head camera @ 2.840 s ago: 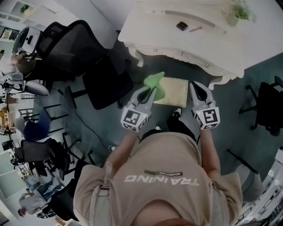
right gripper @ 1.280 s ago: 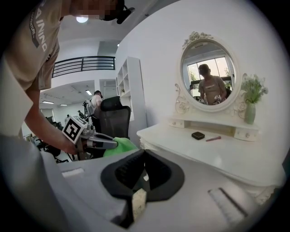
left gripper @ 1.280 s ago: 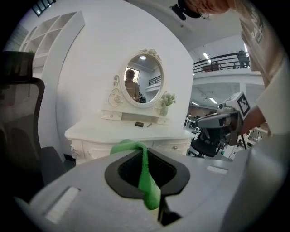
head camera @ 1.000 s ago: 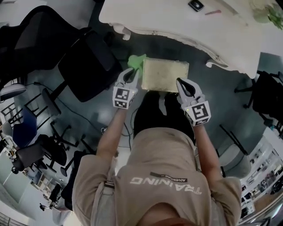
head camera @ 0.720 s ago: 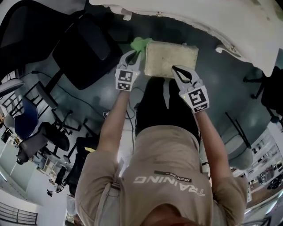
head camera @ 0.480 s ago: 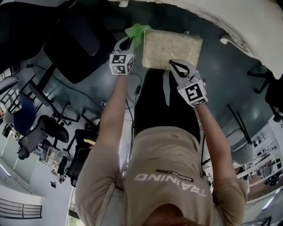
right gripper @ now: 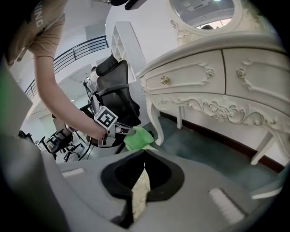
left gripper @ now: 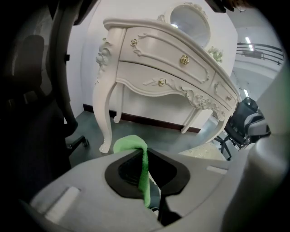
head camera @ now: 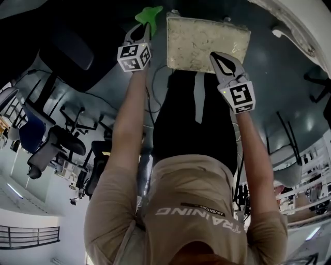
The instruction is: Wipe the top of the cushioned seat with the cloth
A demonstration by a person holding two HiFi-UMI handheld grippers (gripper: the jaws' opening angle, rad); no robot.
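Your left gripper (head camera: 144, 28): jaws clamped on green cloth (head camera: 148, 13), at your 11 o'clock. Cloth just beside cushioned seat (head camera: 204, 33), off its top; contact unclear. Seat at 12 o'clock. Your right gripper (head camera: 216, 55): jaws together at seat's near edge; pale fabric shows in slit, pinch unconfirmed. White dresser (left gripper: 154, 59) mostly cut off in head view.

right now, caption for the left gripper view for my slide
Left gripper shut on a green cloth, facing a white dressing table.
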